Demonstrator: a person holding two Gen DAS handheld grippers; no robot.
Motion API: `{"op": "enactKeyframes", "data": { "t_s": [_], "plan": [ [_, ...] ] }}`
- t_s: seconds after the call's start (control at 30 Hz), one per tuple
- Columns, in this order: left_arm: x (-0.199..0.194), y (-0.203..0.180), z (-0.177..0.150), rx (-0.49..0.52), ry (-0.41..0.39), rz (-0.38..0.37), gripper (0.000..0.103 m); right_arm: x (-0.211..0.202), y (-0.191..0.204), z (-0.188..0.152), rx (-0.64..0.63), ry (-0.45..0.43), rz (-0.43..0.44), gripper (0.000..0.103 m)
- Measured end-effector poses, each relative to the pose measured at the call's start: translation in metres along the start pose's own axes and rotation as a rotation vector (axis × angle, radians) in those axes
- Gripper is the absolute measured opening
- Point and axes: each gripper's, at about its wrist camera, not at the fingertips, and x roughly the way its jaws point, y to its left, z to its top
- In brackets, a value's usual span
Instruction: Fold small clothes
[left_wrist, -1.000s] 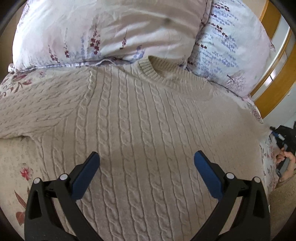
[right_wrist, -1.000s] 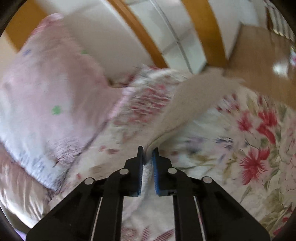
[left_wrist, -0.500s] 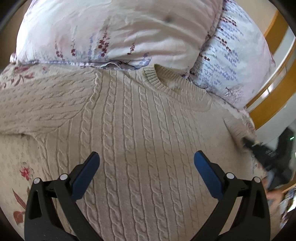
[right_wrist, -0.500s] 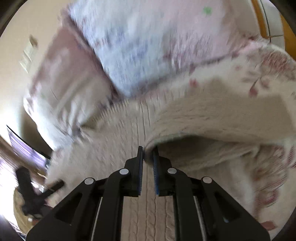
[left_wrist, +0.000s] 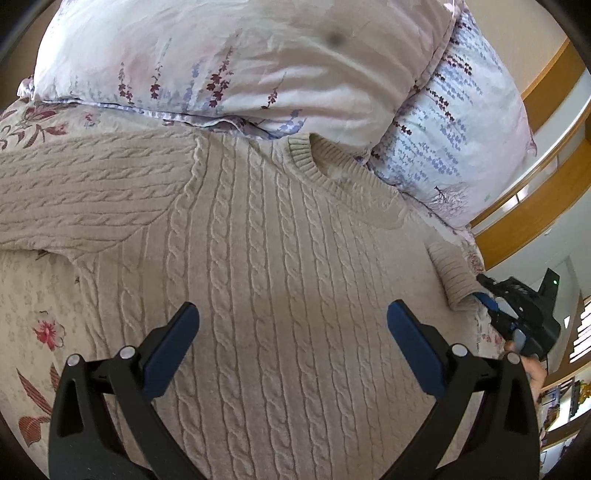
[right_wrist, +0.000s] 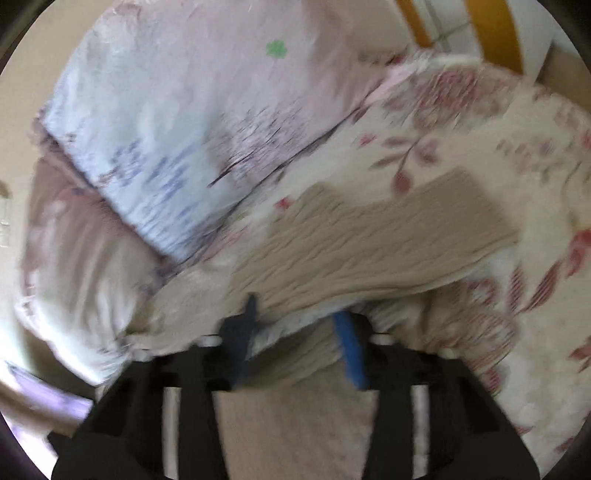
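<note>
I have the cable-knit sweater (left_wrist: 266, 258) spread face-up on the floral bedspread (left_wrist: 33, 291), collar toward the pillows (left_wrist: 236, 55). My left gripper (left_wrist: 291, 325) hovers over its chest, fingers spread and empty, ready to pin the body. My right gripper (left_wrist: 487, 299) sits at the sleeve cuff (left_wrist: 452, 275), apparently to fold it inward; its blurred view shows the fingers parted.

Left claw (left_wrist: 291, 325) gapes wide; right claw (right_wrist: 299, 332) stands parted.
</note>
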Motion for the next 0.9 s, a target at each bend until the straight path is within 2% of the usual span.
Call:
{"op": "enactKeyframes", "data": {
  "t_s": [0.1, 0.17, 0.23, 0.3, 0.33, 0.43, 0.5, 0.57, 0.63, 0.7, 0.8, 0.9],
  "plan": [
    [-0.006, 0.006, 0.001, -0.007, -0.017, -0.025, 0.101, -0.009, 0.025, 0.002, -0.11, -0.066, -0.022, 0.013],
    [-0.01, 0.01, 0.003, -0.018, -0.031, -0.045, 0.1, -0.02, 0.057, -0.003, -0.217, -0.1, 0.04, 0.011],
    [-0.013, 0.015, 0.006, -0.041, -0.039, -0.078, 0.099, -0.026, 0.098, -0.021, -0.353, -0.099, 0.134, 0.01],
    [-0.013, 0.021, 0.008, -0.082, -0.029, -0.126, 0.097, -0.021, 0.135, -0.047, -0.489, -0.047, 0.208, 0.01],
    [-0.012, 0.023, 0.009, -0.098, -0.024, -0.147, 0.096, -0.012, 0.156, -0.067, -0.575, 0.022, 0.235, 0.011],
    [-0.006, 0.027, 0.01, -0.147, -0.001, -0.193, 0.093, 0.021, 0.19, -0.12, -0.769, 0.21, 0.236, 0.013],
    [-0.002, 0.029, 0.01, -0.174, 0.02, -0.211, 0.088, 0.033, 0.197, -0.143, -0.847, 0.269, 0.193, 0.027],
    [0.006, 0.029, 0.009, -0.204, 0.05, -0.234, 0.085, 0.03, 0.193, -0.155, -0.887, 0.263, 0.203, 0.036],
    [0.012, 0.027, 0.008, -0.222, 0.071, -0.256, 0.082, 0.019, 0.188, -0.155, -0.894, 0.251, 0.228, 0.044],
    [0.018, 0.023, 0.007, -0.224, 0.088, -0.27, 0.079, 0.011, 0.179, -0.146, -0.832, 0.256, 0.262, 0.054],
    [0.022, 0.013, 0.008, -0.21, 0.093, -0.273, 0.079, 0.016, 0.159, -0.115, -0.633, 0.278, 0.29, 0.054],
    [0.023, 0.01, 0.009, -0.202, 0.091, -0.261, 0.079, 0.032, 0.128, -0.083, -0.372, 0.321, 0.289, 0.053]
  ]
}}
